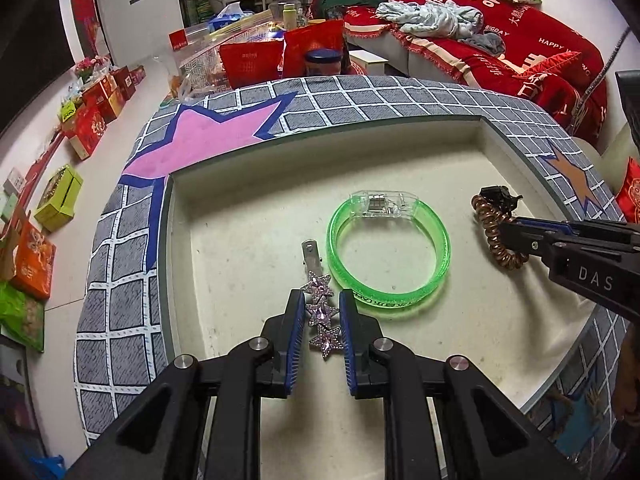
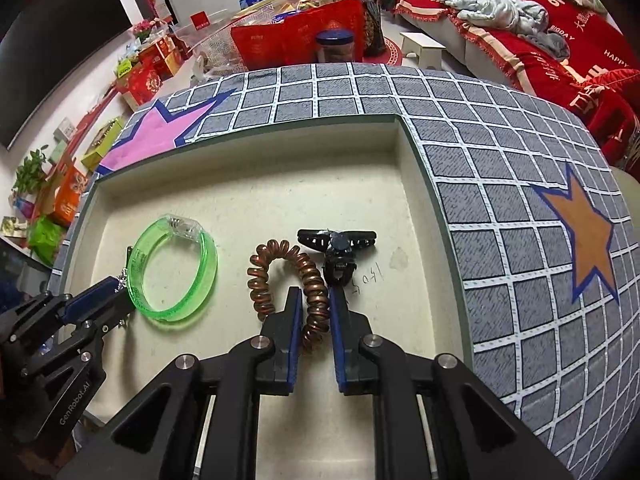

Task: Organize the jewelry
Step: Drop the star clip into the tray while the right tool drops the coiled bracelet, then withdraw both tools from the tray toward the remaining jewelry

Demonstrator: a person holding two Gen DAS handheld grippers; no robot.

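A star-studded hair clip [image 1: 320, 306] lies in the cream tray [image 1: 240, 208], between the fingers of my left gripper [image 1: 322, 304], which stand close on both sides of it. A green bangle [image 1: 388, 252] lies just right of it, also in the right wrist view [image 2: 174, 270]. My right gripper [image 2: 314, 300] has its fingers around a copper spiral hair tie [image 2: 292, 276], close on both sides. A black claw clip [image 2: 338, 246] lies just beyond the tie.
The tray [image 2: 408, 152] sits on a grey checked cloth [image 2: 500, 152] with pink and orange stars. Red boxes and bags [image 1: 276, 56] stand behind the table; a sofa with a red cover [image 1: 520, 40] is at the right.
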